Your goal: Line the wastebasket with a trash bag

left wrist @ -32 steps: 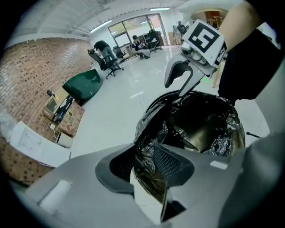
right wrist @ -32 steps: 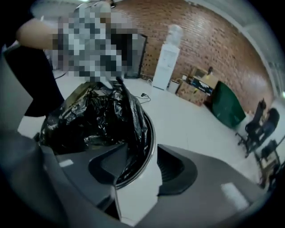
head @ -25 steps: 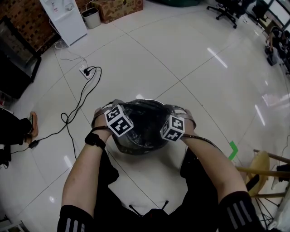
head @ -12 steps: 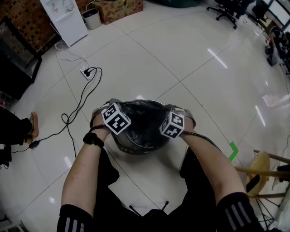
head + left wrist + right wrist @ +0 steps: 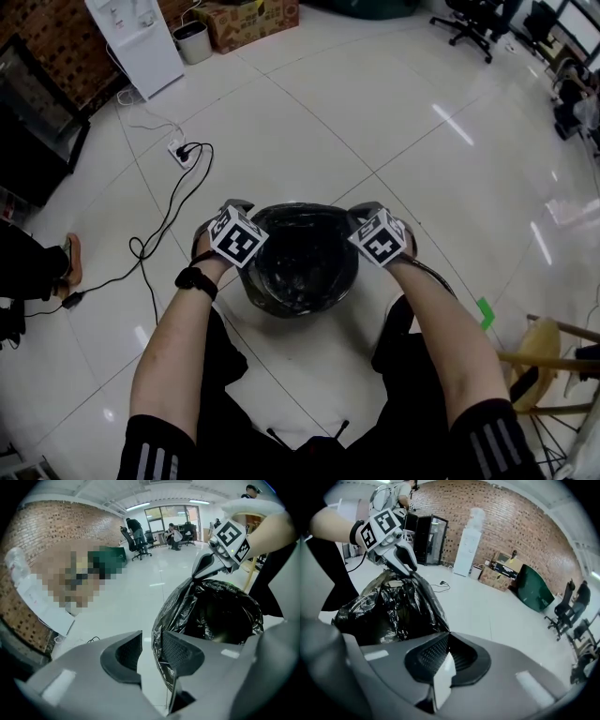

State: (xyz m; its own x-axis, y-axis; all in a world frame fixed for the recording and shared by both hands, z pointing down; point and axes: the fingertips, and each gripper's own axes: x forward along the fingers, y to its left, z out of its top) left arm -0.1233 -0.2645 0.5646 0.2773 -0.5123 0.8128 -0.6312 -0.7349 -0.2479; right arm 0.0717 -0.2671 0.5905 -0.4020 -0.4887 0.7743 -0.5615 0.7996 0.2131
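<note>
The round wastebasket (image 5: pixel 281 302) stands on the white tiled floor, with a black trash bag (image 5: pixel 300 255) inside it and its rim gathered over the top. My left gripper (image 5: pixel 228 210) is at the basket's left edge. In the left gripper view its jaws (image 5: pixel 149 648) stand apart, floor showing in the gap, and the bag's rim (image 5: pixel 161 620) lies against the inner pad. My right gripper (image 5: pixel 367 210) is at the right edge. Its jaws (image 5: pixel 446 644) are shut, and the bag film (image 5: pixel 389 606) runs into them. Each gripper view shows the bag pulled up in a peak to the opposite gripper (image 5: pixel 199 571) (image 5: pixel 410 569).
A black cable and power strip (image 5: pixel 178 150) lie on the floor to the left. A white dispenser (image 5: pixel 136 37), small bin (image 5: pixel 192 37) and cardboard box (image 5: pixel 248 19) stand far back. A wooden stool (image 5: pixel 548 349) is at right, green tape (image 5: pixel 483 312) near it. A sandalled foot (image 5: pixel 70 258) shows at left.
Both grippers have moved apart from over the basket's front to its left and right edges. The right one went farther and rolled. The bag's mouth now looks wider.
</note>
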